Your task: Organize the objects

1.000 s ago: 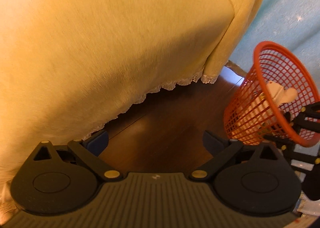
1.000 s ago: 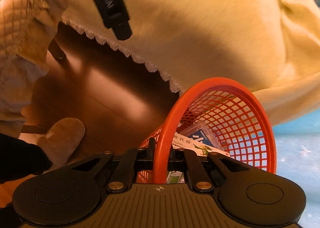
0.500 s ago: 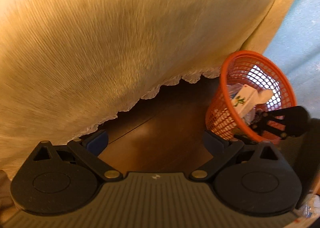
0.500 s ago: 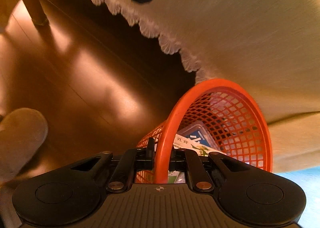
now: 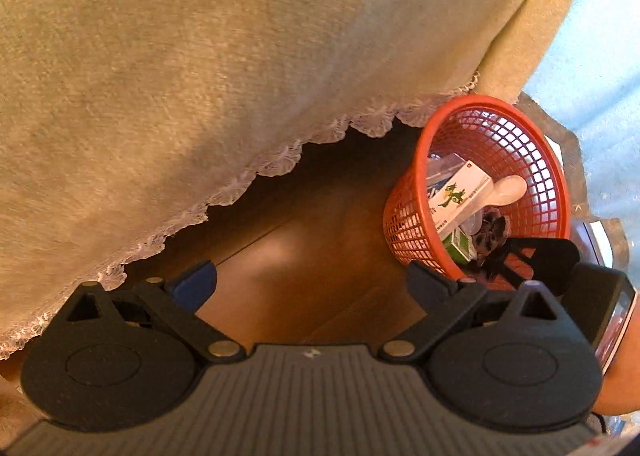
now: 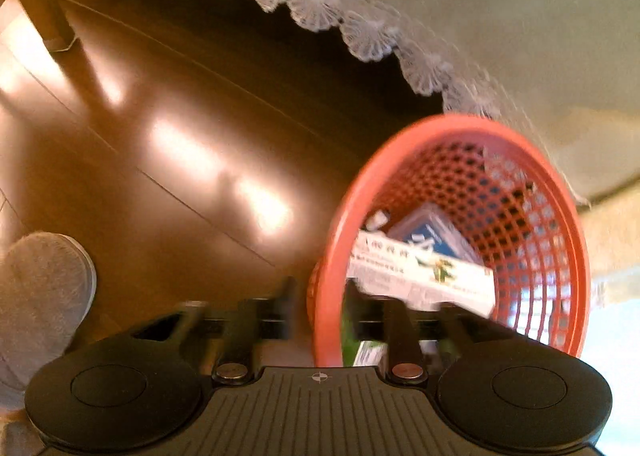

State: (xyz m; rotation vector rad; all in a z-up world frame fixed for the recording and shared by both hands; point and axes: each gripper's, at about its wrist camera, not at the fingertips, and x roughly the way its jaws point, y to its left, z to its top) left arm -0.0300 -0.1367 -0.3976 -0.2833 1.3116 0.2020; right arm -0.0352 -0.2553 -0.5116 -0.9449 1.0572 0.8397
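At nine o'clock in the right wrist view a grey slipper (image 6: 42, 296) rests on the brown wooden floor (image 6: 160, 144), and a dark furniture leg (image 6: 50, 16) stands at ten o'clock. A cream cloth with a white lace hem (image 6: 360, 32) hangs across the top, from eleven o'clock down toward three.

In the left wrist view the same cream cloth (image 5: 240, 56) fills the frame from nine o'clock through one, its scalloped edge just above the floor (image 5: 304, 252). The left gripper (image 5: 312, 284) points down at bare floor at six o'clock, its blue-padded fingers (image 5: 194, 282) spread wide with nothing between them.

The orange mesh basket (image 5: 420, 160) stands on the floor at three o'clock in this view, just beside the cloth's hem. Inside it lie a white carton with a green dragon print (image 5: 460, 196), a white spoon-shaped piece (image 5: 510, 188), a green box (image 5: 458, 244) and some dark bits too small to name.

The right gripper (image 6: 320, 312) sits at the basket's near rim (image 6: 332, 256), at five o'clock in its own view. Its jaws are opening, one finger outside the rim and one inside, so the rim stands between them with the pads apart from it; the frame is blurred there. The white carton (image 6: 424, 276) and a blue-labelled clear box (image 6: 432, 232) lie just beyond the inner finger.
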